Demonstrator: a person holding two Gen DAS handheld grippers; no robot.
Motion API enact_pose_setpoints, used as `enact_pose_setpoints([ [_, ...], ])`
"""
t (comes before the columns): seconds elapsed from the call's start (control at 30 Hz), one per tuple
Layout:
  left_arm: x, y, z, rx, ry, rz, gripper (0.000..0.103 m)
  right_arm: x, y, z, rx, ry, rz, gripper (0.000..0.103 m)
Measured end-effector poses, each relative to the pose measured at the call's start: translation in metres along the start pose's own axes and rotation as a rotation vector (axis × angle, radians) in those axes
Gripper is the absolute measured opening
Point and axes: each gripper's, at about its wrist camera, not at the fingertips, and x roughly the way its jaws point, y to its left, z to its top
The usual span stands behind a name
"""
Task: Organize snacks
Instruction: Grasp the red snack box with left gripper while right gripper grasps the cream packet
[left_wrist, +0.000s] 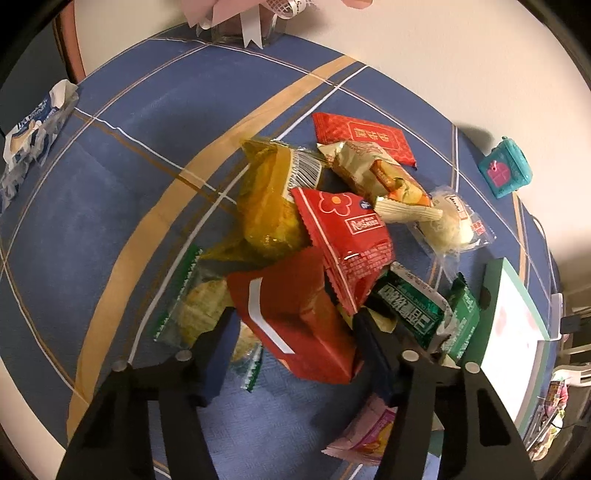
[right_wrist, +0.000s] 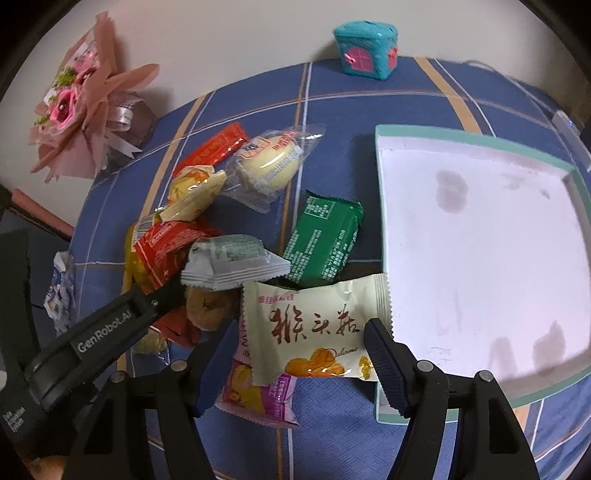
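My left claw (left_wrist: 295, 332) straddles the red packet (left_wrist: 295, 317) in the bench pile, spread; my right claw (right_wrist: 299, 339) brackets the cream packet (right_wrist: 314, 328) beside the tray (right_wrist: 384, 406), unclenched. Either could snag neighbours.

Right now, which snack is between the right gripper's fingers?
The cream packet with red Chinese writing, between the open right gripper; the other snacks lie beyond it.
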Motion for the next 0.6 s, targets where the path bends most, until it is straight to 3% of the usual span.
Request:
enact_pose_setpoints([
  [0.13,0.002,-0.003,0.000,0.008,0.006,-0.014,0.053,0.001,-0.005,0.002,0.018,-0.006,0.022,0.073],
  [0.33,-0.002,0.000,0.000,0.007,0.013,-0.036,0.051,0.006,-0.004,0.010,0.001,-0.025,0.038,0.073],
  [0.6,-0.005,0.006,-0.003,0.001,0.015,-0.043,0.050,0.025,0.009,0.010,-0.034,0.018,0.006,0.073],
])
